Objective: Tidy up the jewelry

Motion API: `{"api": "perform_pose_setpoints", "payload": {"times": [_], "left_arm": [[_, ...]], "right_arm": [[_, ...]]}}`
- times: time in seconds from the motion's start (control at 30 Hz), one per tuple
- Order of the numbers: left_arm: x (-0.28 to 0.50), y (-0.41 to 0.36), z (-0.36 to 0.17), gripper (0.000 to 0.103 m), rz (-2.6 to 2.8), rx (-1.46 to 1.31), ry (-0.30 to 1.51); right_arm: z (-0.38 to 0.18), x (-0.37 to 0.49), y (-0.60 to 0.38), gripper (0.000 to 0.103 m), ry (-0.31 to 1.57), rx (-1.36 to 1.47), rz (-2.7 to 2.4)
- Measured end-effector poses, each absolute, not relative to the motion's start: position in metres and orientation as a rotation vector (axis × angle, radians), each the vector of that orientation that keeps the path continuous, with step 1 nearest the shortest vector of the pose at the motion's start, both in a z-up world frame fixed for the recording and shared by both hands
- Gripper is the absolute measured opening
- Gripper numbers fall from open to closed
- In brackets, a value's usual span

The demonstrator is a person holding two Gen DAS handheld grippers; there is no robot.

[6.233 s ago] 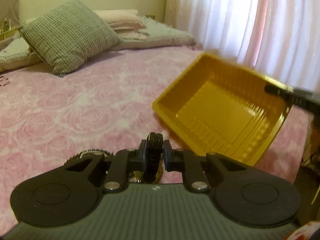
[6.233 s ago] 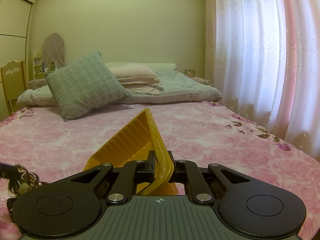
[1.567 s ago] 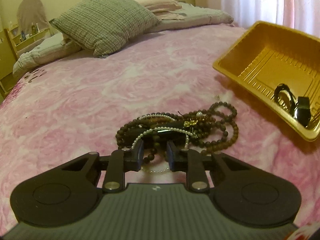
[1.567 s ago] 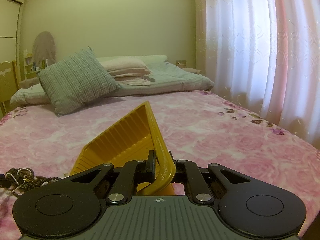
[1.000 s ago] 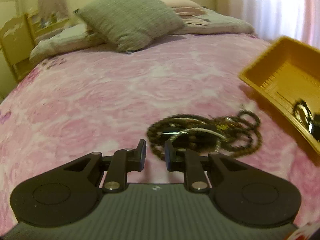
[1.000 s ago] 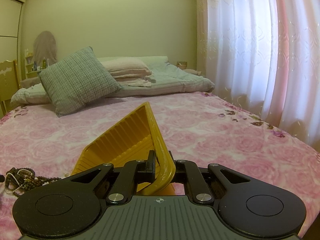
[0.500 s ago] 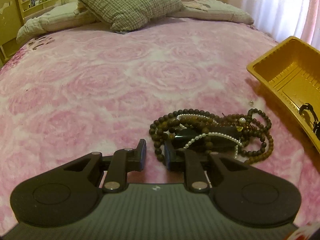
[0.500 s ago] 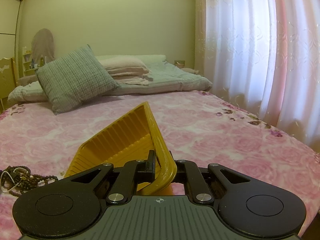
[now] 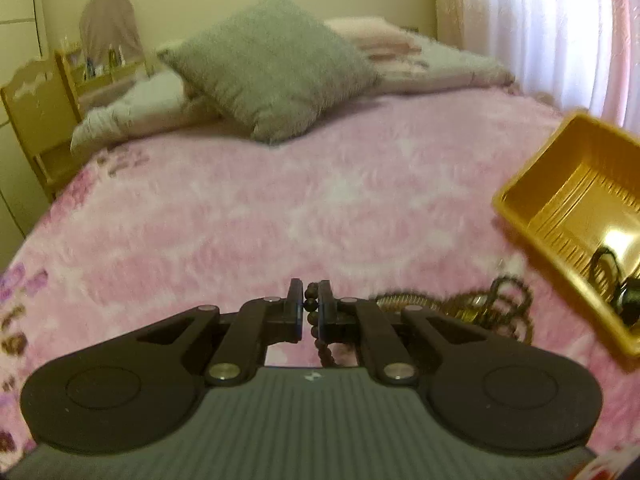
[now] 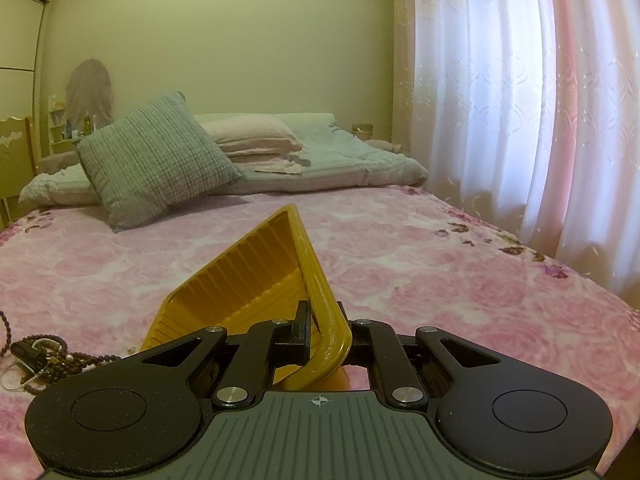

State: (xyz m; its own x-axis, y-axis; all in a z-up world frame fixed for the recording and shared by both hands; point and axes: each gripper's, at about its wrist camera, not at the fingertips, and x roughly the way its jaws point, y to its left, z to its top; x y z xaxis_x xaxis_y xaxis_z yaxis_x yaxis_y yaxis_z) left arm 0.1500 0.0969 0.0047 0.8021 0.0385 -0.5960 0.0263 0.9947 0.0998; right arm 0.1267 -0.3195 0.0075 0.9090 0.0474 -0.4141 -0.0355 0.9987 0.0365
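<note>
My left gripper (image 9: 310,300) hangs over the pink bedspread, its jaws closing on a strand of dark brown beads (image 9: 311,309) that trails down between the fingers. The rest of the tangled jewelry pile (image 9: 480,312), brown beads and pearls, lies on the bed to its right. A yellow plastic tray (image 9: 560,184) is tilted at the right, with a black item (image 9: 616,284) inside. My right gripper (image 10: 324,332) is shut on the tray's rim (image 10: 316,280). The jewelry pile (image 10: 48,356) shows at the left edge of the right wrist view.
A grey-green pillow (image 9: 272,68) and folded blankets (image 10: 256,136) lie at the head of the bed. White-pink curtains (image 10: 520,120) hang along the right side. A yellow wooden chair (image 9: 36,120) stands at the far left. The bedspread (image 9: 240,208) lies bare ahead.
My left gripper's fingers have come together on the brown bead strand and risen, drawing it up out of the pile. The right gripper and the tray have not moved.
</note>
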Motion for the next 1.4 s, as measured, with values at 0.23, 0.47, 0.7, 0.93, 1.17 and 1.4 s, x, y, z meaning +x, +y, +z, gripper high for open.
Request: {"api": "perform_pose_setpoints", "payload": {"times": [0.23, 0.47, 0.7, 0.93, 1.17, 1.4], "left_arm": [[0.145, 0.058, 0.043, 0.006, -0.123, 0.108, 0.577], [0.148, -0.016, 0.045, 0.006, -0.333, 0.067, 0.573], [0.151, -0.092, 0.031, 0.006, -0.526, 0.036, 0.594], [0.158, -0.134, 0.022, 0.007, -0.622, 0.007, 0.6], [0.16, -0.121, 0.013, 0.016, -0.567, 0.018, 0.607], [0.143, -0.048, 0.006, 0.018, -0.337, 0.056, 0.603]], "right_arm": [[0.011, 0.125, -0.317, 0.009, 0.42, 0.03, 0.053], [0.013, 0.122, -0.316, 0.009, 0.419, 0.037, 0.061], [0.014, 0.12, -0.316, 0.01, 0.412, 0.042, 0.066], [0.014, 0.121, -0.318, 0.01, 0.414, 0.052, 0.066], [0.014, 0.122, -0.318, 0.01, 0.417, 0.061, 0.062], [0.013, 0.122, -0.319, 0.01, 0.417, 0.061, 0.062]]}}
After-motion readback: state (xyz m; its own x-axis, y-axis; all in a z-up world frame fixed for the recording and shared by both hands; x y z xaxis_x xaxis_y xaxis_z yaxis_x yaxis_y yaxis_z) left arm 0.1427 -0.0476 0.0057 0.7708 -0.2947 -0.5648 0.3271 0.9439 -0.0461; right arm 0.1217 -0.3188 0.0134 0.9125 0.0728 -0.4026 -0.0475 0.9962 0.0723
